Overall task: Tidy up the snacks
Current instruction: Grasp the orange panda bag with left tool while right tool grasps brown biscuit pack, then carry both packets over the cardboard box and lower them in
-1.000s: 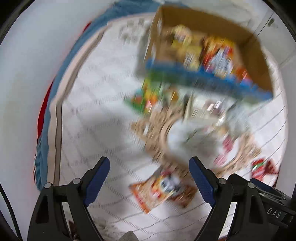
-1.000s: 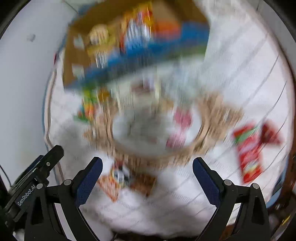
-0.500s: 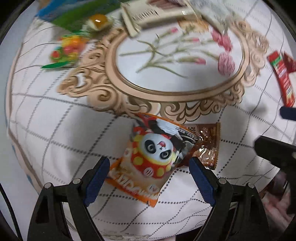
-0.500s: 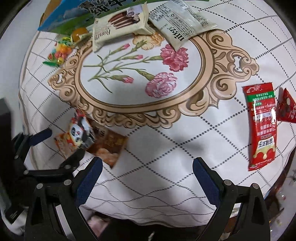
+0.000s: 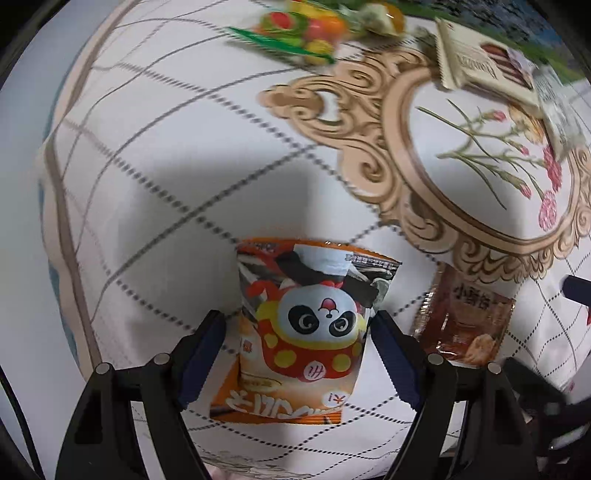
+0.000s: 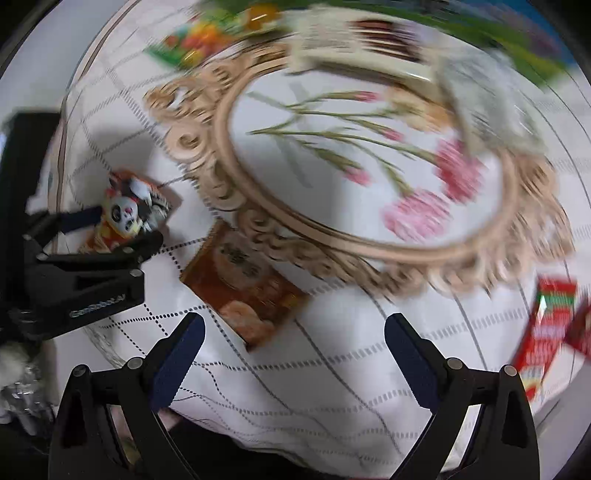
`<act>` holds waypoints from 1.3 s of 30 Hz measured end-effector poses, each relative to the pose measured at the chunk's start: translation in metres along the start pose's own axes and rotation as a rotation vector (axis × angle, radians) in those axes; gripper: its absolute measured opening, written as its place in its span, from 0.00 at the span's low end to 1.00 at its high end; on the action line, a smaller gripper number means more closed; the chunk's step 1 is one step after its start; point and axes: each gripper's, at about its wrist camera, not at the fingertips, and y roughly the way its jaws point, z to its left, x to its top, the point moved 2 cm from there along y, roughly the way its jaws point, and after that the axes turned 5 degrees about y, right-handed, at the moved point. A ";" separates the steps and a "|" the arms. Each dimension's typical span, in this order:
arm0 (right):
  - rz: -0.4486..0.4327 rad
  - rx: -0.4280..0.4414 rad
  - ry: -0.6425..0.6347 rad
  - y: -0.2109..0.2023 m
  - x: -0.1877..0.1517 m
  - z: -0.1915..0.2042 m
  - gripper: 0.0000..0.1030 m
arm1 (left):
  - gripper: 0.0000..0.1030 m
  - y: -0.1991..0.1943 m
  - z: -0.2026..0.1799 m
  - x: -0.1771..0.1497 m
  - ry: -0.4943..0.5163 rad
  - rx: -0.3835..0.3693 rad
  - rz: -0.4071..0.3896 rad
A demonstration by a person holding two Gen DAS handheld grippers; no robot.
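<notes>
An orange panda snack bag [image 5: 306, 325] lies on the tablecloth near the front edge. My left gripper [image 5: 297, 354] is open, its two fingers on either side of the bag; I cannot tell whether they touch it. A brown snack packet [image 5: 465, 321] lies just right of it. In the right wrist view the panda bag [image 6: 125, 214] sits between the left gripper's fingers [image 6: 147, 243], and the brown packet [image 6: 247, 288] lies ahead of my right gripper [image 6: 293, 347], which is open and empty above the cloth.
A red packet [image 6: 543, 328] lies at the right edge of the table. A cream biscuit pack [image 5: 480, 66], a fruit candy bag [image 5: 299, 33] and a clear packet [image 5: 557, 103] lie at the far side. The table's front edge [image 6: 258, 435] is close below the grippers.
Both grippers dropped from a high view of the snack box toward the table. My left gripper closed in around the panda bag; my right one moved left toward the brown packet.
</notes>
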 end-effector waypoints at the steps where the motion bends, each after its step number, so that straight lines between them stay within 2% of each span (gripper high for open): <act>1: 0.010 -0.011 -0.038 0.007 0.003 0.008 0.97 | 0.77 0.000 0.003 -0.002 -0.009 0.002 -0.003; 7: 0.066 -0.049 -0.193 0.044 0.004 0.042 0.94 | 0.77 -0.001 0.016 -0.012 -0.029 0.000 -0.020; 9: 0.060 -0.087 -0.189 0.050 0.002 0.042 0.77 | 0.77 0.001 0.018 -0.012 -0.027 0.005 -0.019; 10: 0.049 -0.081 -0.158 0.050 0.002 0.039 0.75 | 0.78 0.001 0.018 -0.013 -0.029 0.005 -0.018; 13: 0.034 -0.017 0.050 0.045 -0.002 0.013 0.74 | 0.78 0.011 0.022 -0.018 -0.039 0.000 -0.017; 15: 0.044 0.017 0.234 0.043 -0.008 -0.012 0.74 | 0.78 0.013 0.023 -0.021 -0.051 -0.005 -0.016; 17: 0.060 0.098 0.409 0.043 -0.018 -0.033 0.74 | 0.78 0.015 0.024 -0.024 -0.060 -0.008 -0.011; 18: 0.071 0.140 0.459 0.045 -0.022 -0.039 0.76 | 0.78 0.016 0.024 -0.025 -0.062 -0.007 -0.007; 21: 0.092 0.242 0.489 0.045 -0.030 -0.041 0.92 | 0.78 0.021 0.025 -0.030 -0.065 -0.006 0.004; 23: 0.070 0.217 0.459 0.041 -0.031 -0.036 0.92 | 0.78 0.025 0.022 -0.032 -0.057 0.006 0.011; 27: 0.048 0.106 0.380 0.039 -0.011 -0.018 0.92 | 0.77 0.035 0.015 -0.031 -0.047 0.018 0.009; 29: 0.055 0.060 0.358 0.046 -0.007 -0.015 0.92 | 0.67 0.036 0.014 -0.034 -0.042 0.028 0.000; 30: 0.061 0.043 0.353 0.051 -0.005 -0.009 0.92 | 0.56 0.035 0.014 -0.035 -0.038 0.033 -0.004; 32: 0.070 0.015 0.337 0.057 -0.006 -0.007 0.92 | 0.54 0.034 0.013 -0.037 -0.042 0.031 -0.013; 33: 0.065 -0.005 0.333 0.057 -0.006 -0.005 0.89 | 0.51 0.031 0.012 -0.038 -0.044 0.031 -0.016; 35: 0.052 -0.044 0.328 0.062 0.001 0.018 0.75 | 0.48 0.029 0.013 -0.040 -0.056 0.030 -0.030; 36: 0.045 -0.050 0.327 0.060 0.001 0.019 0.63 | 0.47 0.028 0.012 -0.040 -0.061 0.027 -0.034; 39: 0.027 -0.043 0.343 0.054 -0.003 0.018 0.58 | 0.45 0.023 0.008 -0.044 -0.069 0.016 -0.046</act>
